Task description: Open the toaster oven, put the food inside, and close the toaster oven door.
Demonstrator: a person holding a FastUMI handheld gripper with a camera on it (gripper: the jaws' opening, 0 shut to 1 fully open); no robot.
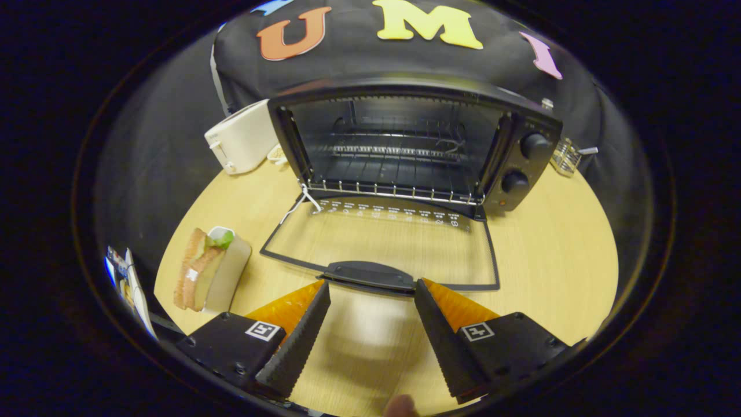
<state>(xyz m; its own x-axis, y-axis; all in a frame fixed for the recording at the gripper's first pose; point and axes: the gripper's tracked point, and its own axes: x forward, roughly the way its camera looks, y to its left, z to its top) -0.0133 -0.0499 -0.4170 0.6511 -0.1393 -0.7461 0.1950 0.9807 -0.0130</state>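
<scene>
On the round pale wooden table (550, 255), the black toaster oven with two round knobs (524, 159) stands at the far side with its mouth wide open and the wire rack (393, 152) inside bare. Its glass door with the black frame (382, 237) is folded right down, lying flat on the tabletop towards us, so the opening step looks done. The door's black handle (370, 277) sits at the near edge, just ahead of the fingertips. Over on the left, well apart from the oven, the sandwich on its white holder (209, 267) waits untouched, so loading the food and shutting the door are both left to do. A white pop-up toaster (242, 139) sits far left beside the oven. Down here the gripper (371, 289) has its two black ribbed fingers (301, 339) spread apart with nothing but bare table between them, the tips just short of the handle. By my reckoning we're about a third in, and the sandwich comes next
</scene>
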